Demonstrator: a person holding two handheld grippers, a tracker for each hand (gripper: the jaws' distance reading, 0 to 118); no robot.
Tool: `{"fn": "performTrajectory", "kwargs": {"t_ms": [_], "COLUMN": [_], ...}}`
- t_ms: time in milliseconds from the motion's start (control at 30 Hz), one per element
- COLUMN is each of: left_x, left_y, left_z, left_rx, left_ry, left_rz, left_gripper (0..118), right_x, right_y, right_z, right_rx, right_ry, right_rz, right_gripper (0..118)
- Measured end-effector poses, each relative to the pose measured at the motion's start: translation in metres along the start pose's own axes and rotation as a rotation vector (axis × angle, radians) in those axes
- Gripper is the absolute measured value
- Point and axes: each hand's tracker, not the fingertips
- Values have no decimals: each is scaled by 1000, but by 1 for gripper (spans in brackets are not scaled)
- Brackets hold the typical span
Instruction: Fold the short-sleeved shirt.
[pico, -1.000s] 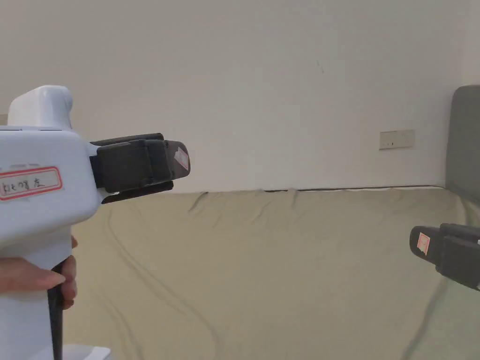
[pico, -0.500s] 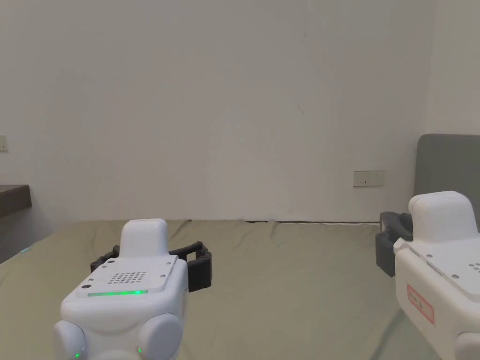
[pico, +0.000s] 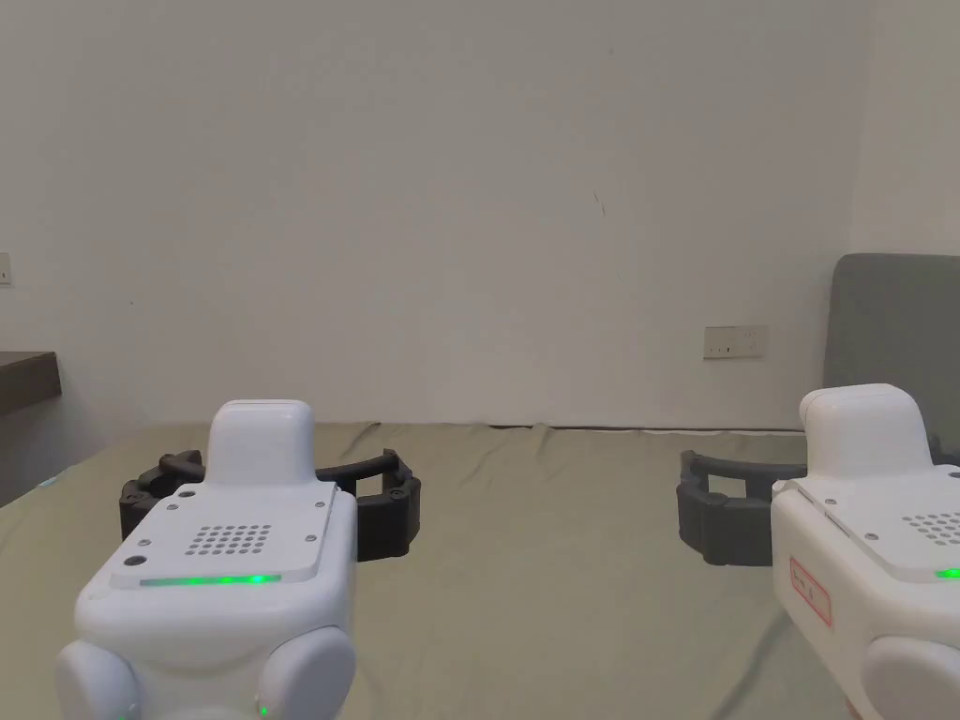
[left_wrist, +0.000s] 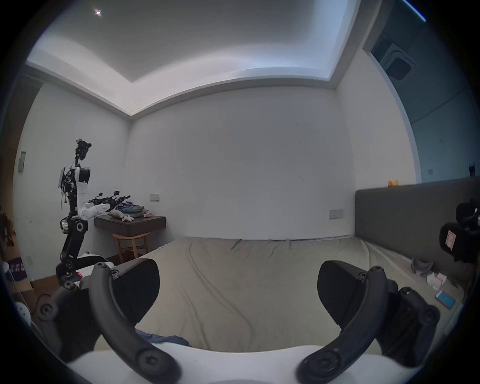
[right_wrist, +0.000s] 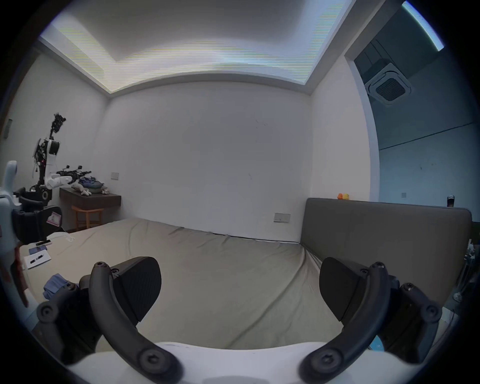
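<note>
Over the olive bed sheet (pico: 562, 562) I hold both grippers level, side by side, aimed at the far wall. My left gripper (pico: 270, 492) has its jaws spread wide with nothing between them, as its own view confirms (left_wrist: 239, 285). My right gripper (pico: 830, 487) is open and empty too (right_wrist: 240, 285). A crumpled blue cloth (left_wrist: 161, 339), maybe the shirt, lies on the near part of the bed below the left gripper. The blue cloth (right_wrist: 55, 284) also shows low and left in the right gripper view. Neither gripper touches it.
A grey headboard (pico: 895, 337) bounds the bed on the right, with a phone (left_wrist: 445, 298) and small items beside it. Papers (right_wrist: 37, 259) lie on the bed's left part. Beyond the left edge stand a dark shelf (left_wrist: 132, 224), a stool (left_wrist: 131, 244) and a robot (left_wrist: 75, 215).
Both grippers turned from sideways, tips facing each other with jaws together, to pointing forward at the wall. Their jaws have spread wide. The head camera has also shifted.
</note>
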Motion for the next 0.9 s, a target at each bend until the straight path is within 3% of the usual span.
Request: {"fn": "performTrajectory", "kwargs": {"t_ms": [133,633,900], "left_x": [5,-10,-16], "left_y": [-7,-8,-4], "left_z": [-2,-2,10], "left_rx": [-14,-91,-118], "left_ry": [18,-29,-122], "left_rz": [-43,65,146], "left_gripper": [118,118,118], "right_x": [6,1,-4], "right_y": [-2,-3,-1], "right_z": [-3,2,11], "right_rx": [-31,-60,-74], "right_ry": [-21,41,81], "right_rz": [-94,-66,-69], "right_gripper": [118,118,118]}}
